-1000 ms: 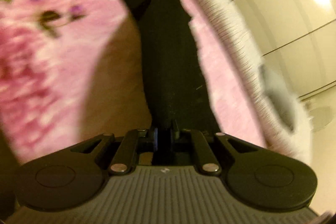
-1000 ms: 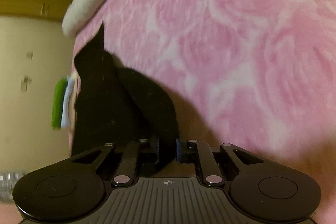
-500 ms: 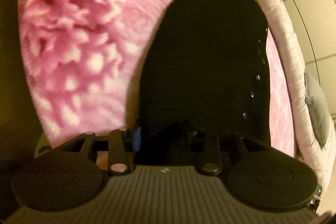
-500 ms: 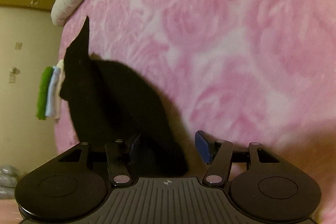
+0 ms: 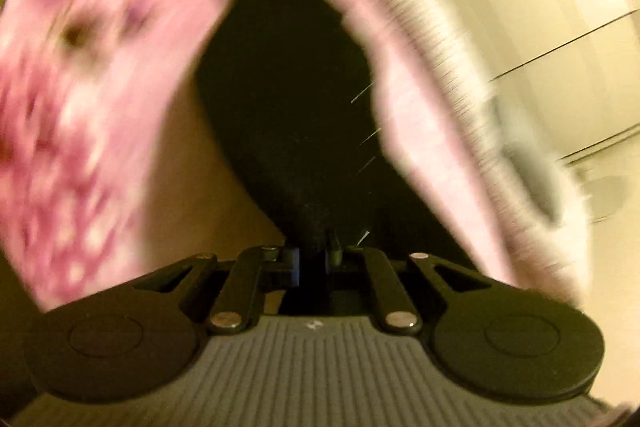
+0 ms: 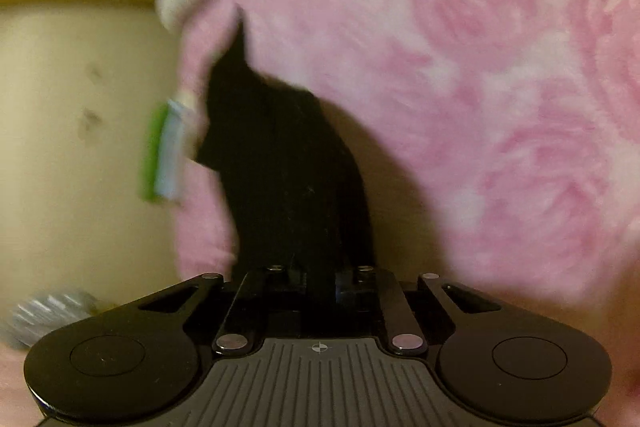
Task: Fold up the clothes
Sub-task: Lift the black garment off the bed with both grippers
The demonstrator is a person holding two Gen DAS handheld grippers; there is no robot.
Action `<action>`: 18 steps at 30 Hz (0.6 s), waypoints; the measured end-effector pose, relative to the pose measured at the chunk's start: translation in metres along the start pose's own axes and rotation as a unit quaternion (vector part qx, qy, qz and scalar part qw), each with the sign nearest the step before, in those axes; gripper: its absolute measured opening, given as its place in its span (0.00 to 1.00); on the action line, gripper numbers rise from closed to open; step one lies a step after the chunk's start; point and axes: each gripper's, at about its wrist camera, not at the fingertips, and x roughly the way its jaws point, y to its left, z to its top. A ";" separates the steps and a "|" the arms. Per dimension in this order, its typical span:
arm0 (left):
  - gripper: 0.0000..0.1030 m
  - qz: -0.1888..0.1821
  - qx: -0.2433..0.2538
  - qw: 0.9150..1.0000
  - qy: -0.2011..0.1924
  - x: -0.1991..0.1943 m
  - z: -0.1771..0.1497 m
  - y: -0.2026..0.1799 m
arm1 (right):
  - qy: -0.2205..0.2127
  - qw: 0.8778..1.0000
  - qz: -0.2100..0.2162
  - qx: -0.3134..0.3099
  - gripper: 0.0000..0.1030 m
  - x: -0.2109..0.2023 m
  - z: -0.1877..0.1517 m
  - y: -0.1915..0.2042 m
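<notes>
Grippers angled down: left gripper (image 5: 312,257) & right gripper (image 6: 320,277) closing, pinching black garment (image 5: 288,99) over pink blanket (image 6: 460,87).

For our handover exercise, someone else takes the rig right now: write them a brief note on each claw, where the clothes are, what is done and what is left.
Left claw: jaws closing, black garment between the fingers.
Right claw: jaws closing, black cloth runs between its fingers too.
The garment hangs from both claws over the pink floral blanket. A green and pale stack of folded cloth lies at the blanket's edge.
Done: a grip at two points.
Left: fold the garment and lay it down, likely near the stack. Both views are blurred, so check the grips.
</notes>
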 end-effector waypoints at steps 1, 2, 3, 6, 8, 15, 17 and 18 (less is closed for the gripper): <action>0.07 -0.018 0.012 1.000 -0.021 -0.015 0.014 -0.016 | -0.015 1.000 0.026 0.006 0.09 -0.010 0.000 0.016; 0.07 -0.035 0.026 0.998 -0.043 -0.030 0.029 -0.032 | -0.029 0.998 0.052 0.008 0.09 -0.020 0.000 0.034; 0.07 -0.047 0.045 0.996 -0.065 -0.046 0.047 -0.049 | -0.043 0.996 0.077 0.011 0.09 -0.030 0.000 0.052; 0.07 -0.082 0.107 0.982 -0.134 -0.093 0.104 -0.104 | -0.092 0.985 0.147 -0.018 0.09 -0.058 0.008 0.123; 0.07 -0.109 0.138 0.970 -0.168 -0.120 0.136 -0.141 | -0.126 0.973 0.187 -0.045 0.09 -0.076 0.016 0.168; 0.07 -0.210 0.242 0.915 -0.244 -0.196 0.204 -0.252 | -0.255 0.908 0.278 -0.180 0.09 -0.156 0.004 0.325; 0.07 -0.235 0.239 0.912 -0.238 -0.206 0.211 -0.267 | -0.284 0.895 0.285 -0.195 0.09 -0.174 -0.008 0.350; 0.07 -0.248 0.236 0.910 -0.233 -0.210 0.215 -0.274 | -0.297 0.890 0.284 -0.200 0.09 -0.182 -0.014 0.360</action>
